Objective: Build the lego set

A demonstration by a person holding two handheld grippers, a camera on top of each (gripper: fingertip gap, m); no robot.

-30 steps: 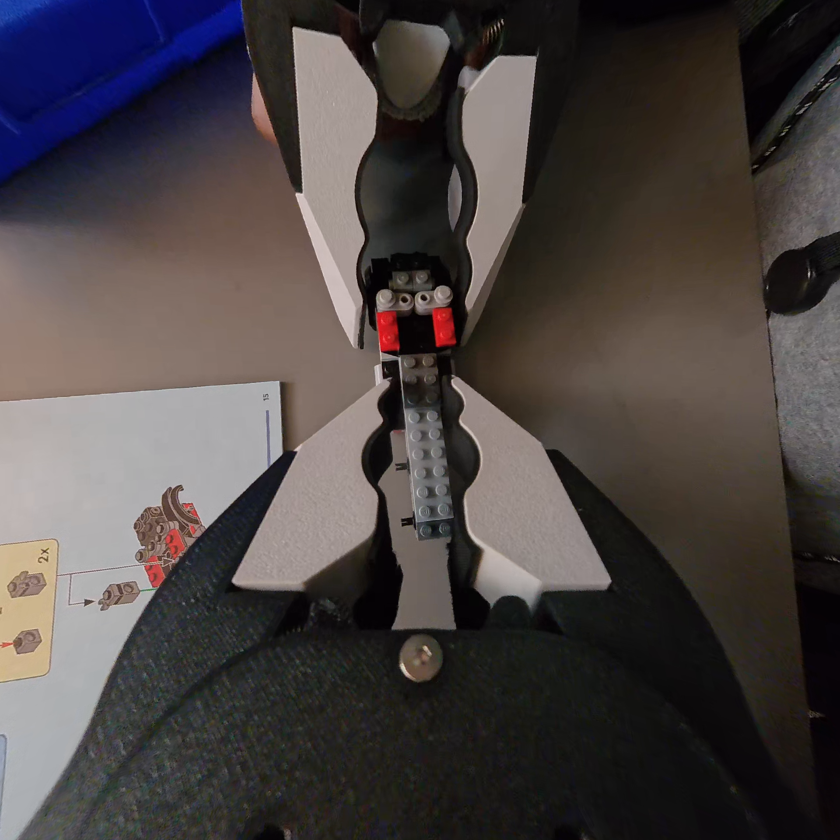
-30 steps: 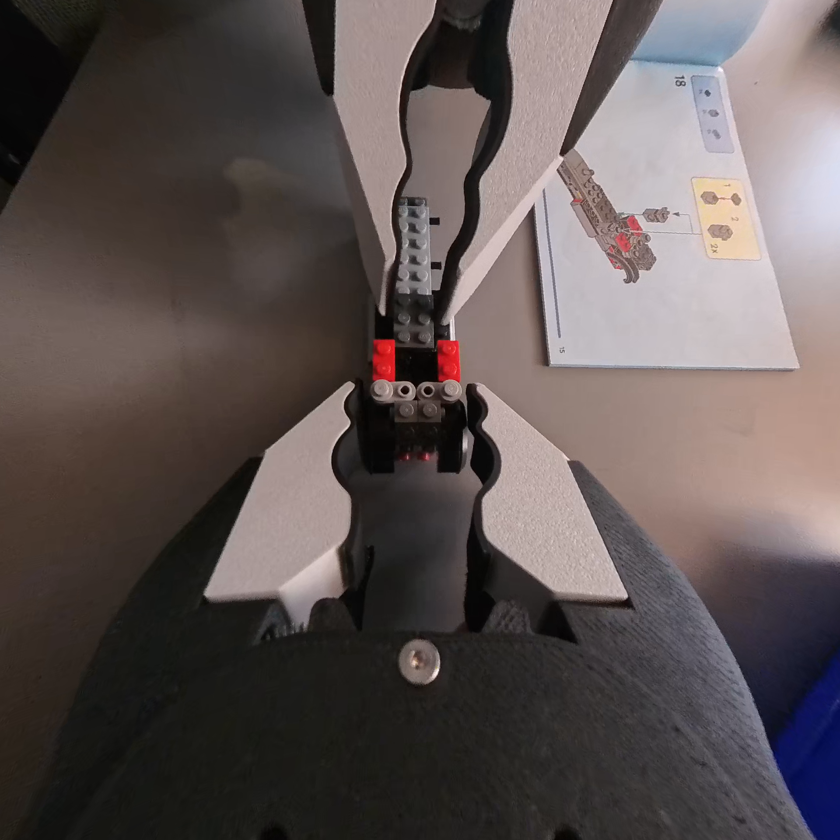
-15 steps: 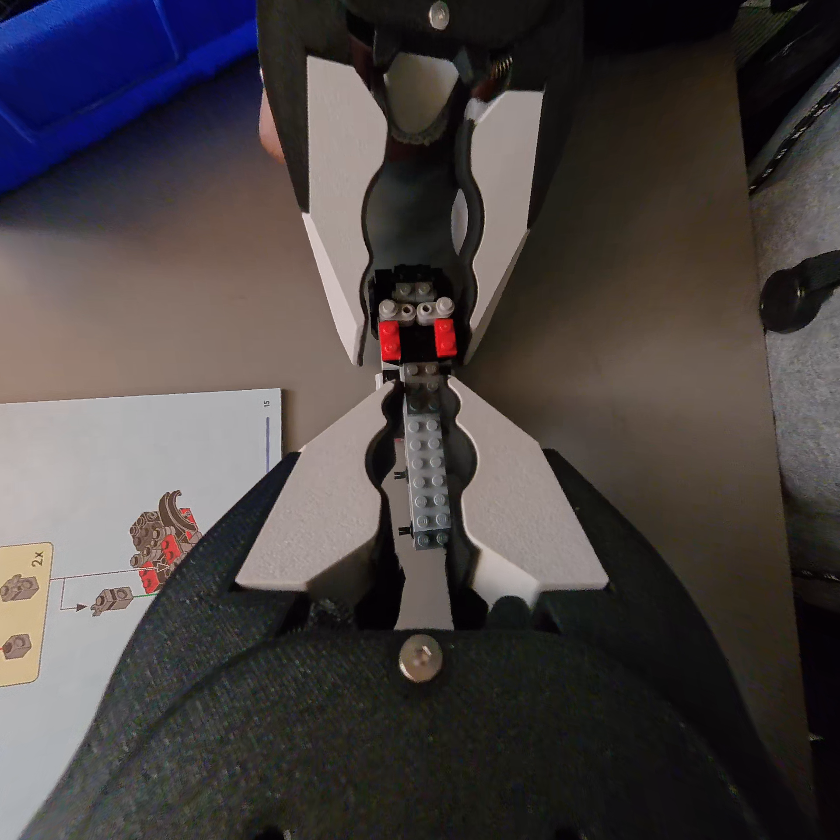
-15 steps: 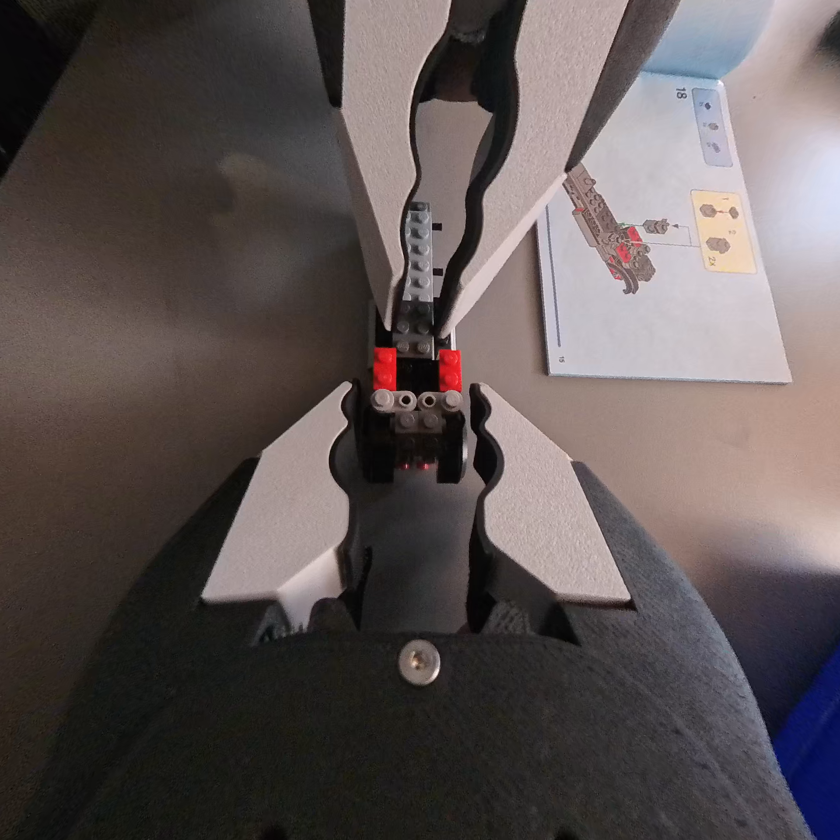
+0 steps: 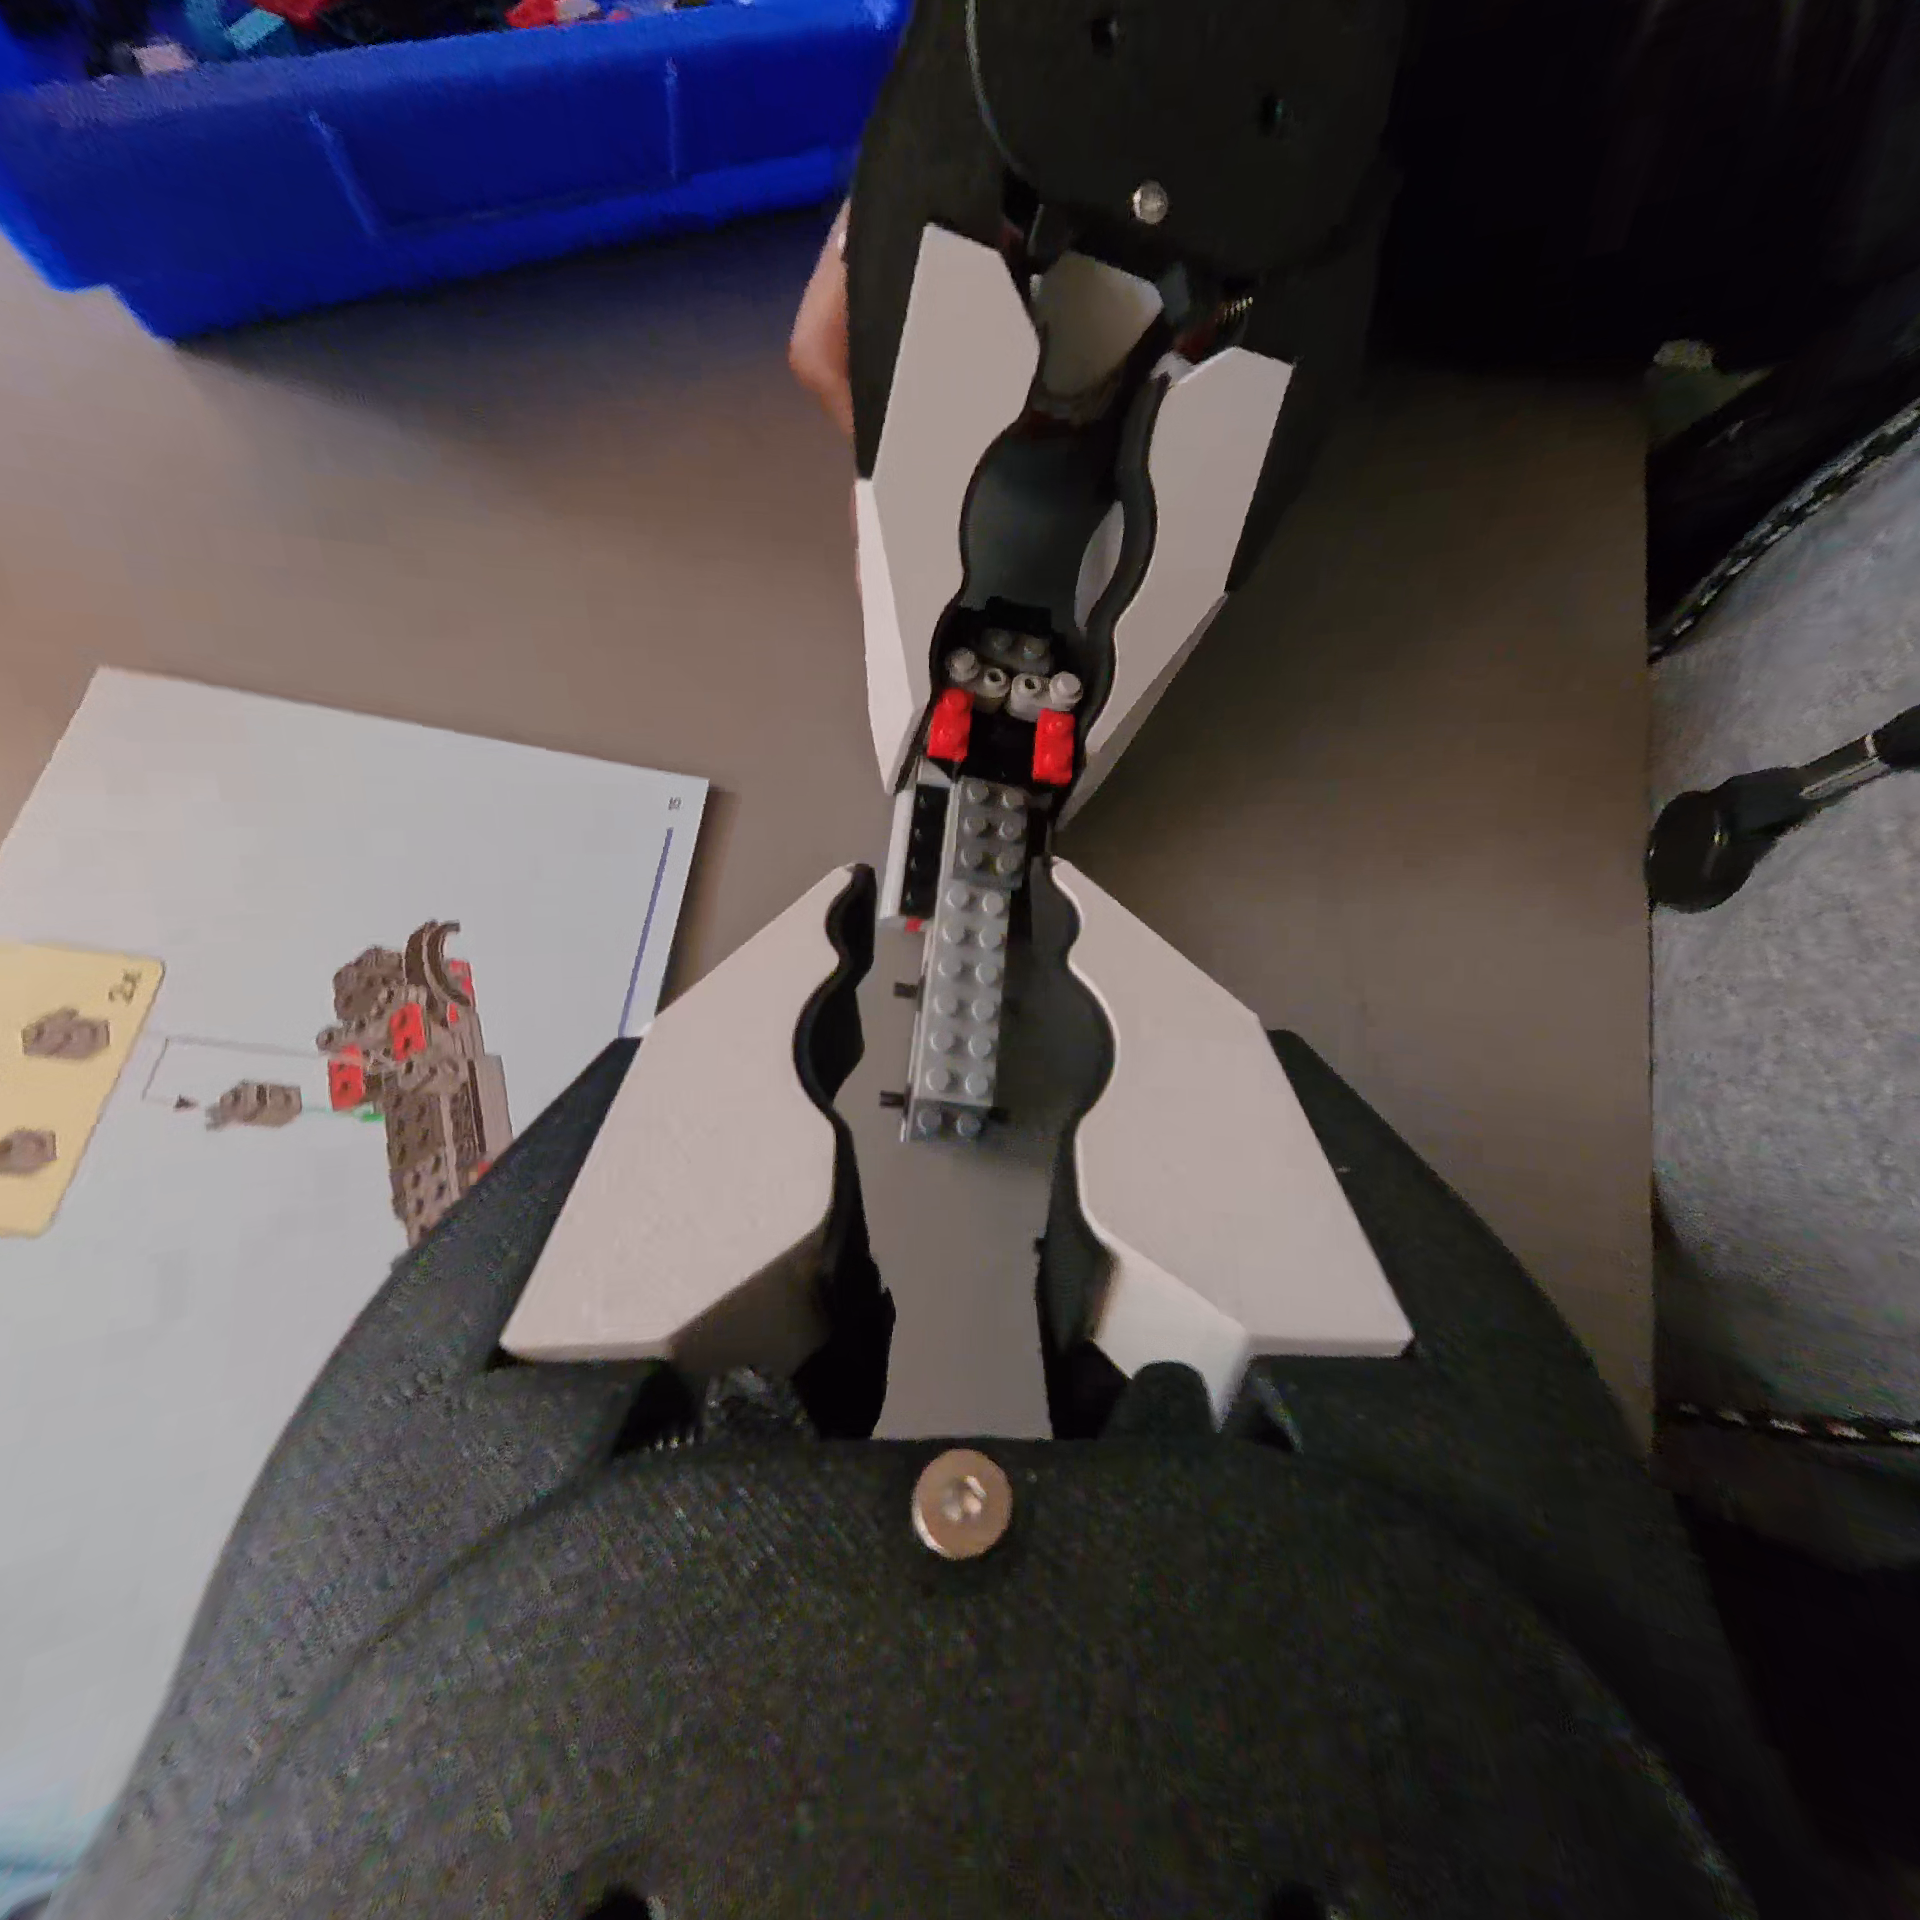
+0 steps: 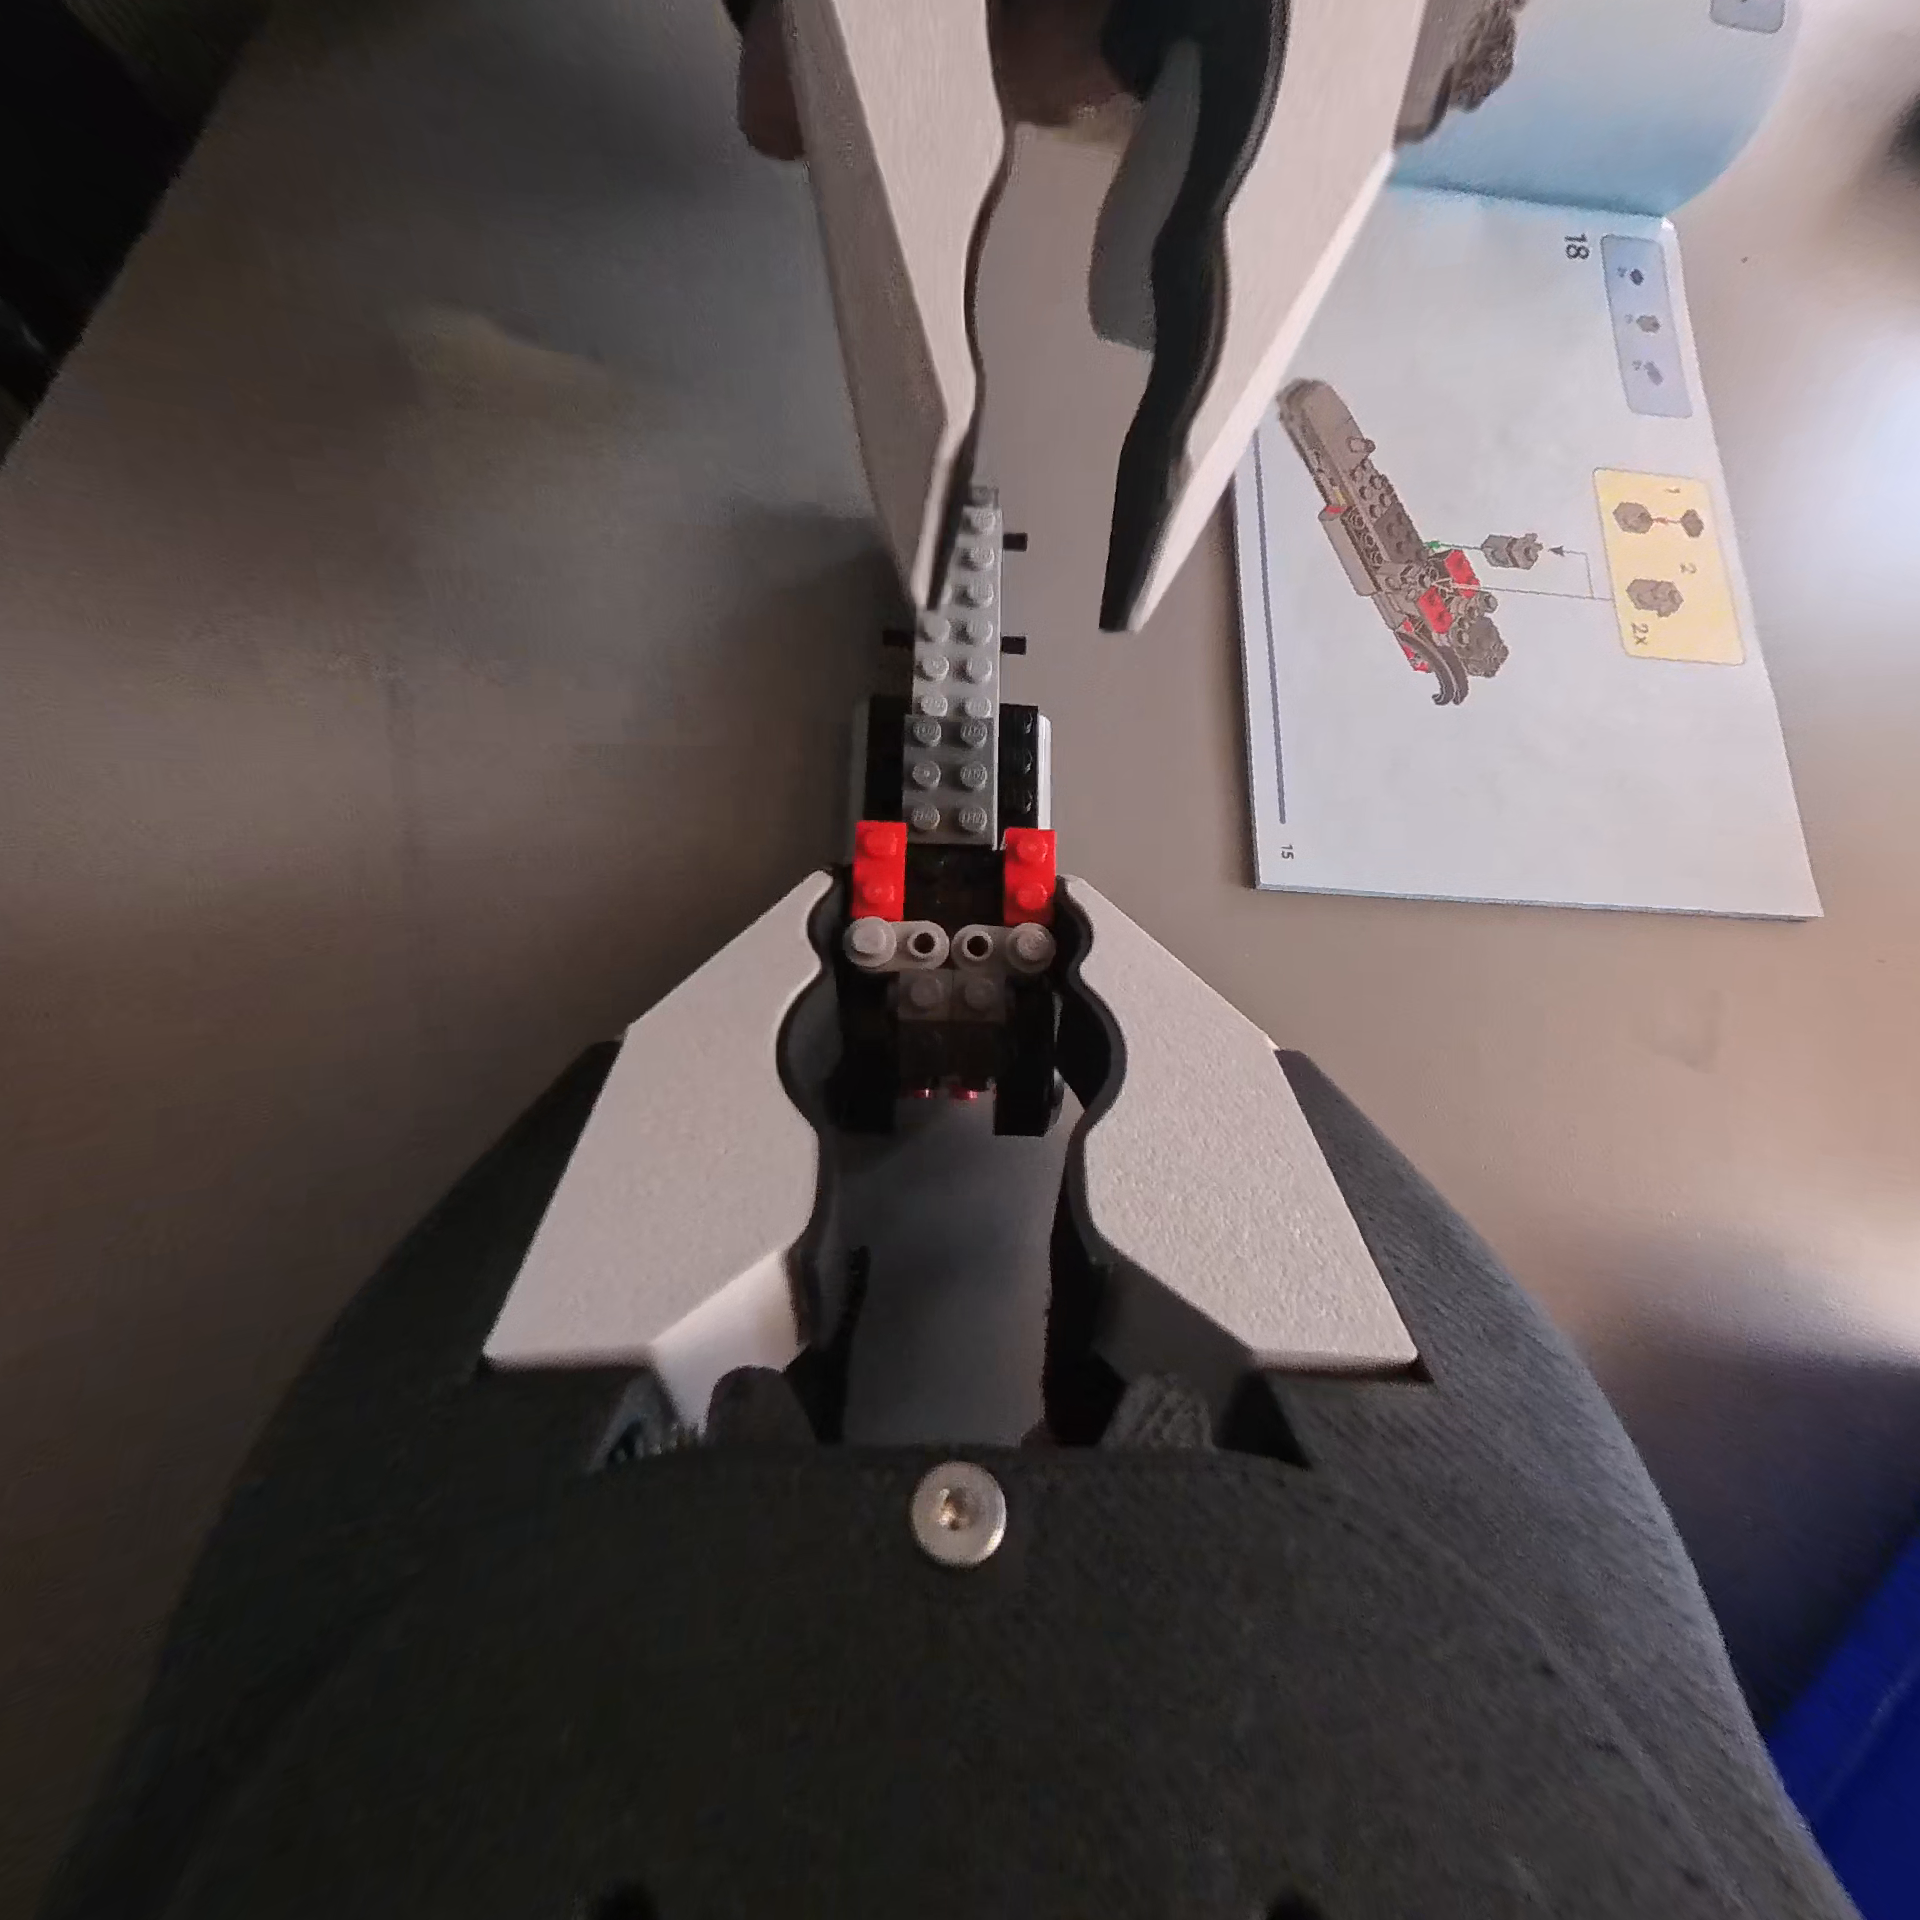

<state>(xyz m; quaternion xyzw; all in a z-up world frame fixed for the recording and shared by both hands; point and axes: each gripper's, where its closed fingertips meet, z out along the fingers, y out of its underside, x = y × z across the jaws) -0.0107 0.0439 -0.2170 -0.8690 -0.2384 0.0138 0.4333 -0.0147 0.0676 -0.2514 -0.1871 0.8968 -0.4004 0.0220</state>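
Note:
The lego model (image 5: 966,997) is a long grey studded plate on a black base with two red bricks and grey round studs at one end. My right gripper (image 6: 948,888) is shut on the black, red-bricked end of the model (image 6: 961,769) and holds it over the table. It faces me in the left wrist view (image 5: 982,800). My left gripper (image 5: 954,873) is open, with its fingers on either side of the grey plate end. In the right wrist view the left gripper (image 6: 1023,618) has one finger beside the plate and the other well off it.
An open instruction booklet (image 5: 312,883) lies on the brown table, and also shows in the right wrist view (image 6: 1507,748). A blue bin (image 5: 416,177) of loose bricks stands at the back left. A grey fabric item (image 5: 1787,935) sits past the table's right edge. Spacing between my two grippers at the tips: around 5 cm.
My left gripper has opened and let go of the grey plate end. My right gripper keeps its hold on the model, which has tilted slightly.

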